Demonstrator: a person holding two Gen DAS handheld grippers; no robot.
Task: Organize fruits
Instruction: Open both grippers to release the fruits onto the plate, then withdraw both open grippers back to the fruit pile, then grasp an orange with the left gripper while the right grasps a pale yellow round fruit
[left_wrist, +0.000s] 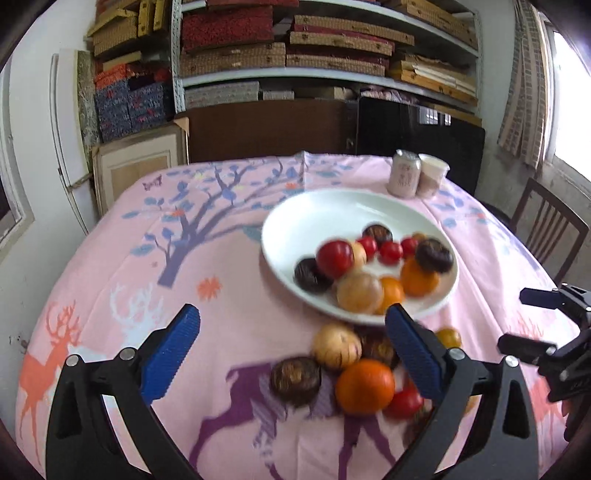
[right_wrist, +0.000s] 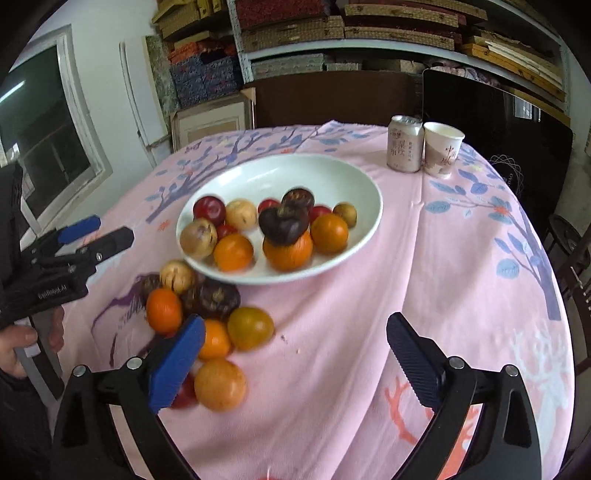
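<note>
Orange fruit (left_wrist: 365, 386) is lying loose between the gaping, empty left gripper (left_wrist: 291, 354) pads, risking rolling away if nudged sideways.

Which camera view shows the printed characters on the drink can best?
The right wrist view: the drink can is sharp there, and its dark characters stand out. In the left wrist view, the can is blurred, its print unreadable.

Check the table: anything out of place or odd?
Yes. A cluster of loose fruit lies on the tablecloth just outside the white plate, not on it. On the plate, a dark fruit sits stacked atop an orange, looking tippy. Nothing spilled or damaged.
</note>
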